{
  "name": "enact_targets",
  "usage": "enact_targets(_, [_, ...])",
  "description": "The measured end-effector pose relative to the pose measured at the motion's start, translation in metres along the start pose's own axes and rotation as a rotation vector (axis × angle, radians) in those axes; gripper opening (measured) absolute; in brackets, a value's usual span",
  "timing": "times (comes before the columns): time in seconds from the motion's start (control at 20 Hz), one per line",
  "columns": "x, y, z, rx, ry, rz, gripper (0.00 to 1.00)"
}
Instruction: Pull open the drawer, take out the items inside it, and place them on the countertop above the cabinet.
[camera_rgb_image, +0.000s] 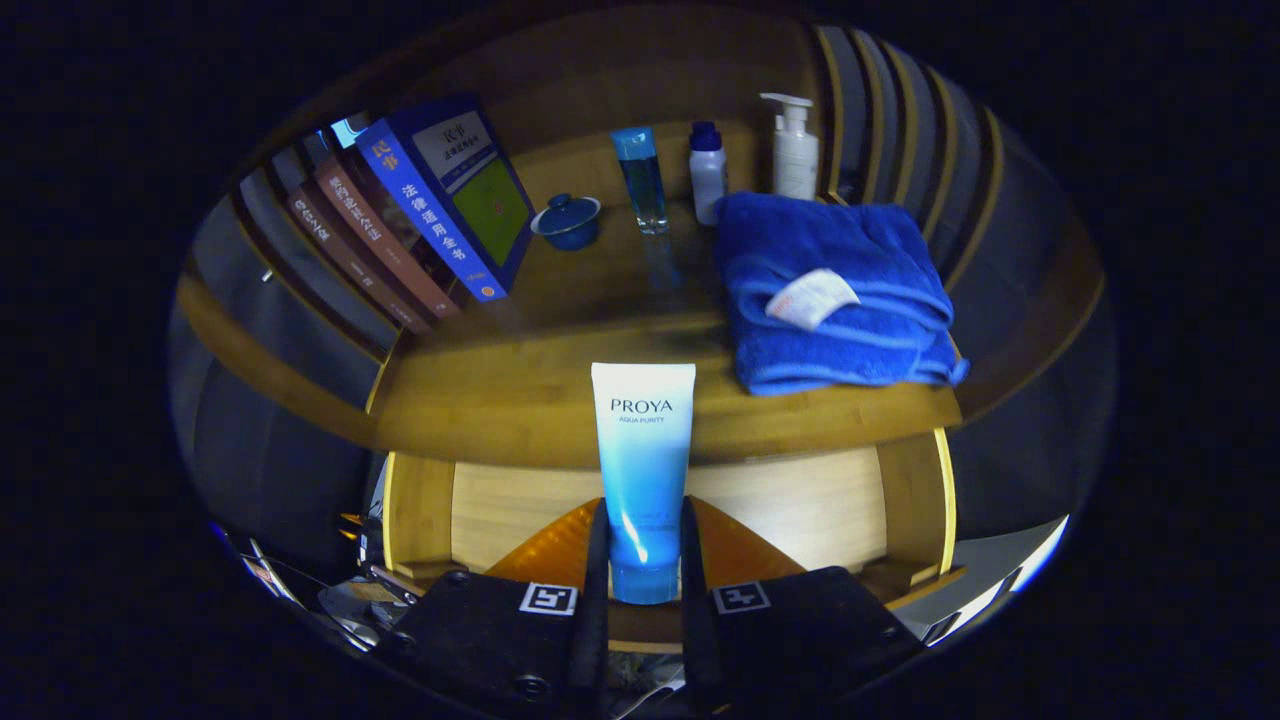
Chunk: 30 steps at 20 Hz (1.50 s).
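Tongs (642, 560) clamped on cleanser tube (643, 470), lower centre, above open drawer (800, 500). Risk: slick tube slips before reaching bench (560, 400).

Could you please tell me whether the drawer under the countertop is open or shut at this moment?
Open: the drawer shows its pale bottom below the countertop, beyond the gripper, whose fingers clamp the blue tube.
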<state>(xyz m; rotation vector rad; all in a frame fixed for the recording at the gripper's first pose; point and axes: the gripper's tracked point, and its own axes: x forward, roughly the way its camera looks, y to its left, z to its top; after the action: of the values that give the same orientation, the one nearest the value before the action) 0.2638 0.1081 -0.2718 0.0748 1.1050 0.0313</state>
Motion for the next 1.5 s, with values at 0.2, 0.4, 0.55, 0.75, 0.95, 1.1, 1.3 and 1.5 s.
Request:
enact_targets(0.2, [0.037,0.002,0.036,-0.017,0.036,-0.033,0.35])
enact_targets(0.4, [0.077,0.007,0.052,-0.02,0.088,-0.057,0.35])
enact_targets(0.55, [0.089,0.018,0.064,-0.002,0.106,-0.053,0.35])
enact_targets(0.75, [0.094,0.026,0.066,0.005,0.138,-0.056,0.4])
enact_targets(0.95, [0.085,0.031,0.067,0.005,0.088,-0.045,0.7])
enact_targets(1.1, [0.064,0.038,0.06,-0.016,0.006,-0.016,1.0])
enact_targets(1.3, [0.029,0.042,0.041,-0.046,-0.119,0.007,1.0])
enact_targets(1.5, [-0.014,0.047,0.024,-0.111,-0.249,0.032,1.0])
